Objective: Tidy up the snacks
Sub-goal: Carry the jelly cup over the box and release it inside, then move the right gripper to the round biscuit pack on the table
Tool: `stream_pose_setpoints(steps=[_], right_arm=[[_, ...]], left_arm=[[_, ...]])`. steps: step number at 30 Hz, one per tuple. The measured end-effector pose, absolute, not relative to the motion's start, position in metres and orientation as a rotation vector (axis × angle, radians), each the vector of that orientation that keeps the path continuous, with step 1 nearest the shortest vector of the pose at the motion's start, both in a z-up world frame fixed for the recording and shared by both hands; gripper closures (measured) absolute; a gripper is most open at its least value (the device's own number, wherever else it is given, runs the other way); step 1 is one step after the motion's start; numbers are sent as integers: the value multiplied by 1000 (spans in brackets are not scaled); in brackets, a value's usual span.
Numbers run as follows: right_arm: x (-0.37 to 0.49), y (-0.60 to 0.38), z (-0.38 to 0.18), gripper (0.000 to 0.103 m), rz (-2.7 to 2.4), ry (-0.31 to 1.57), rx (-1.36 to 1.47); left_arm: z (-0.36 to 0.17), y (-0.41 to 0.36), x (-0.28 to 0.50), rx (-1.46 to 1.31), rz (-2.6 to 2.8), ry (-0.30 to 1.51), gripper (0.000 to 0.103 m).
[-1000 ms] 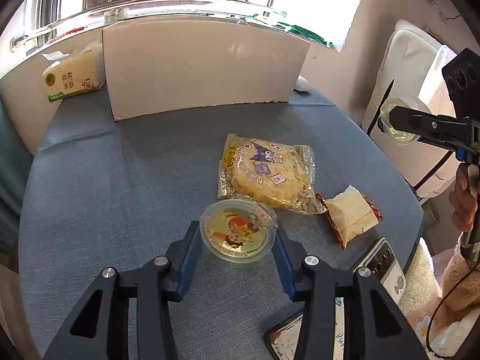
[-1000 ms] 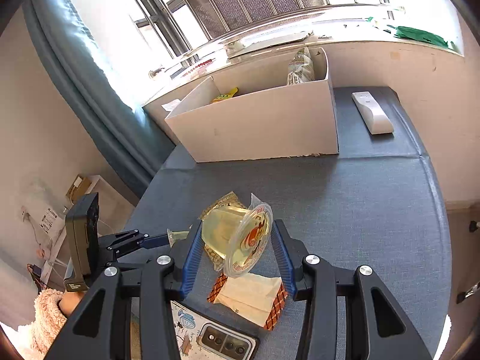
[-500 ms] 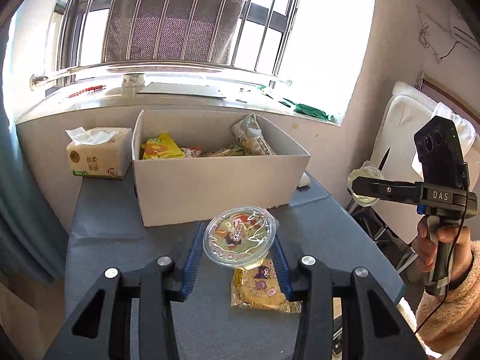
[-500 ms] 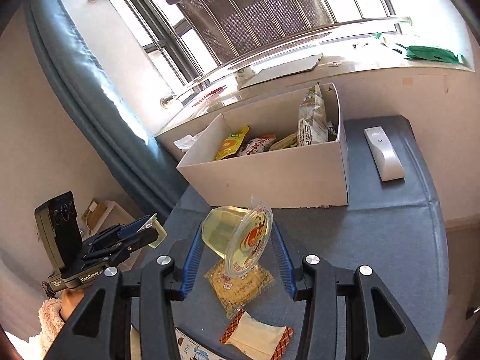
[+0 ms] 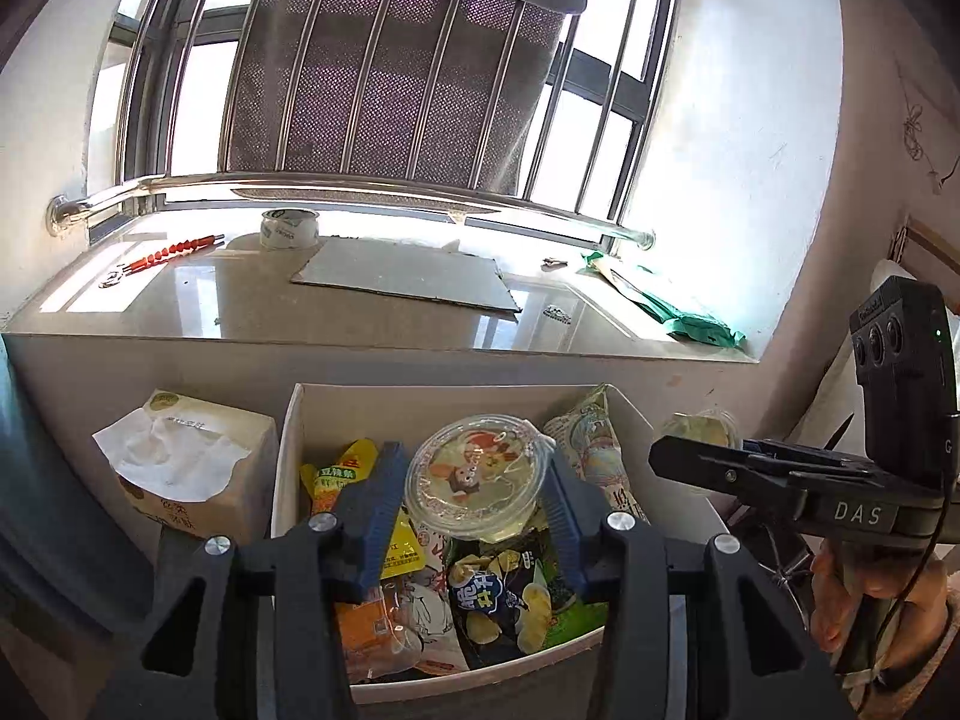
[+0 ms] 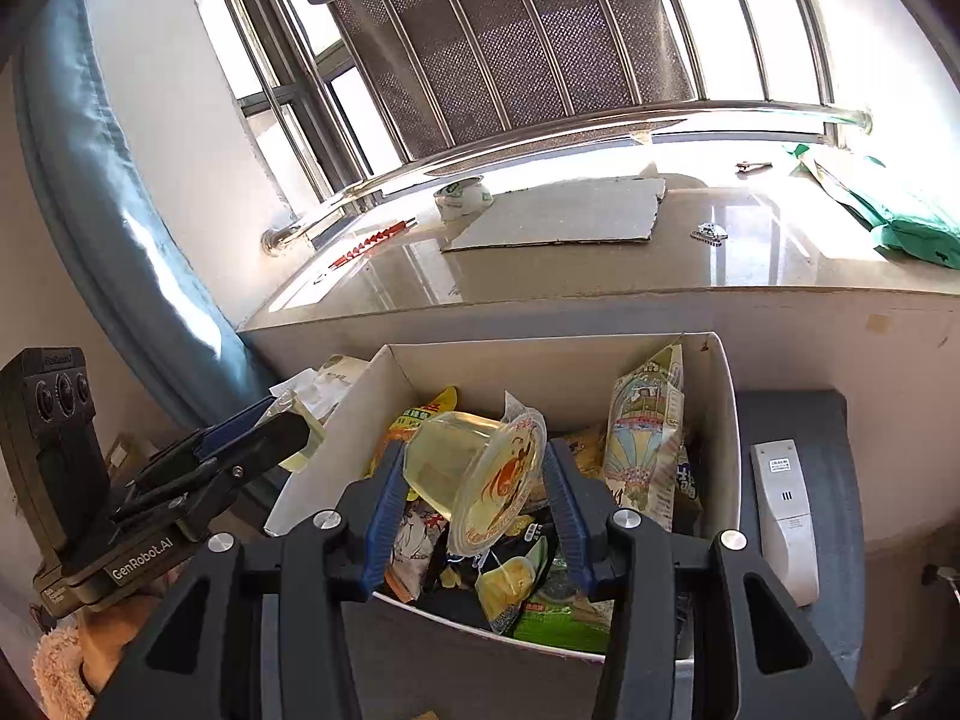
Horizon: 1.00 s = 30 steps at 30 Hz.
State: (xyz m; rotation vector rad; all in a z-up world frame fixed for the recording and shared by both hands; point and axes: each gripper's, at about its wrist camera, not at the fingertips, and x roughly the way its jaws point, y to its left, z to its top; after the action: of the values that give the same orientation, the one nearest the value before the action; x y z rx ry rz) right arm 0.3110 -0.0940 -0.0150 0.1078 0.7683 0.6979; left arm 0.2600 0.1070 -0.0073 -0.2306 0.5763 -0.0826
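My left gripper (image 5: pixel 474 498) is shut on a clear jelly cup (image 5: pixel 477 474) with a cartoon lid, held level above the open white cardboard box (image 5: pixel 288 456). My right gripper (image 6: pixel 474 498) is shut on a second jelly cup (image 6: pixel 474 471), tilted on its side, above the same box (image 6: pixel 729 420). The box holds several snack bags, among them a green chip bag (image 5: pixel 510 594) and a tall pale bag (image 6: pixel 645 432). The right gripper also shows at the right of the left wrist view (image 5: pixel 690 456), and the left gripper at the left of the right wrist view (image 6: pixel 282 426).
A tissue pack (image 5: pixel 186 468) stands left of the box. A white remote (image 6: pixel 786 516) lies on the blue table (image 6: pixel 834 420) right of the box. The windowsill (image 5: pixel 384 306) behind carries a cardboard sheet and a tape roll (image 5: pixel 288 228).
Both grippers have risen from the table and moved forward with their jelly cups. They now hover over the open box, and the snacks left on the table are out of view.
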Motion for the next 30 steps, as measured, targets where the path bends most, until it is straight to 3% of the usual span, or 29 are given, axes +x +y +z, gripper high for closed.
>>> stream_pose_setpoints(steps=[1,2,20,30], right_arm=[[316,-92,-16,29,698,777,108],[319,-92,-17,0,688,782,105],[200,-161,-9,0,722,626,78],[117,-203,-43,0,746,630,139]], left_arm=[[-11,109,266,-244,-65,603,11],[-14,111,266,-248,-56,609,0],[13,91,144,-177,-37,491,0],[-14,43,67,-151,-97,508,0]])
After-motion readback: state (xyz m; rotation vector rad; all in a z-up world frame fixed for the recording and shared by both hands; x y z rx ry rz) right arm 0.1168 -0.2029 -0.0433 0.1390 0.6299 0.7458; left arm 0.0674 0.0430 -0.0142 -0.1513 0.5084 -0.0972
